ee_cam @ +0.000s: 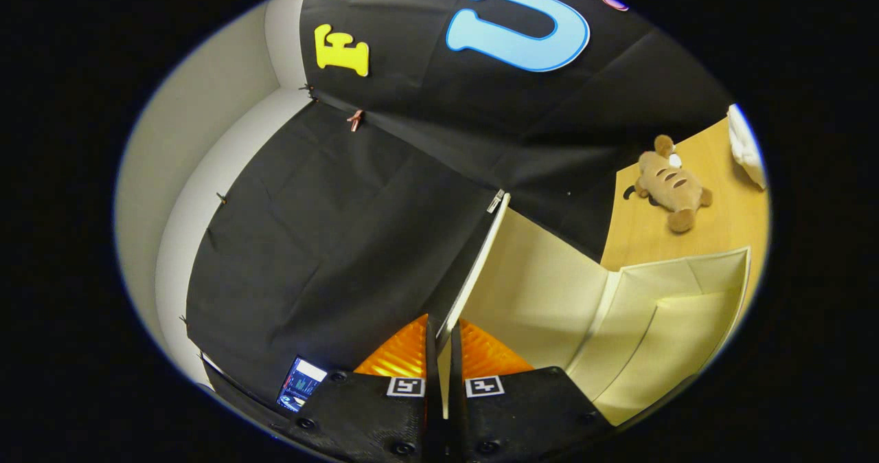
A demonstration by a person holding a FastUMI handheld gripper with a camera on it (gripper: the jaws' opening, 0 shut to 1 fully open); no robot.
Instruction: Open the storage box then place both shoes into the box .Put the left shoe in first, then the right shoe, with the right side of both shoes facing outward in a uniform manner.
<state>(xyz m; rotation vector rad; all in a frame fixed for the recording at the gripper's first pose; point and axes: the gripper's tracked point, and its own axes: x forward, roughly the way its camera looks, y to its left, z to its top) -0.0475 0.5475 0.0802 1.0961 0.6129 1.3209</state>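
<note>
Black cloth wall takes up most of what's ahead, with a pale bare wall beyond its far side and a wooden tabletop past the box. View is tilted hard.

My claw is clenched on the storage box lid: both fingers press on the thin cream panel, one on each face, near its lower edge. Lid stands edge-on to me and runs away from the fingers up to a small metal clip or pull tab at its far corner; too small to say which.

Storage box sits just beside the fingers, open, cream fabric walls and a folded inner panel showing. Its near end is cut off behind my finger housing, so I can't see the whole floor.

Plush toy, tan with darker stripes, lies on the tabletop beyond the box. White cloth thing further on is cut off, can't identify it.

Small lit screen down by my fingers, partly hidden. Square black-and-white markers on each finger; no readable brand or writing anywhere.
</note>
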